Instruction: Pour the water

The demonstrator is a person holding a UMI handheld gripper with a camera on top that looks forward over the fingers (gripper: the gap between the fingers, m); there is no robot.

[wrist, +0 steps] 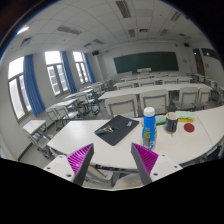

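Note:
A clear plastic water bottle (149,128) with a blue label and cap stands upright on the pale table (90,136), just beyond my right finger. A dark cup (172,122) sits a little farther off to its right. My gripper (112,160) is open, with its two magenta pads wide apart and nothing between them. It hovers above the table's near edge, short of the bottle and to its left.
A black flat pad or laptop sleeve (117,127) lies on the table ahead of the fingers. Something green (191,127) lies right of the cup. Rows of desks and chairs fill the classroom behind, with windows to the left and a blackboard (147,63) at the far wall.

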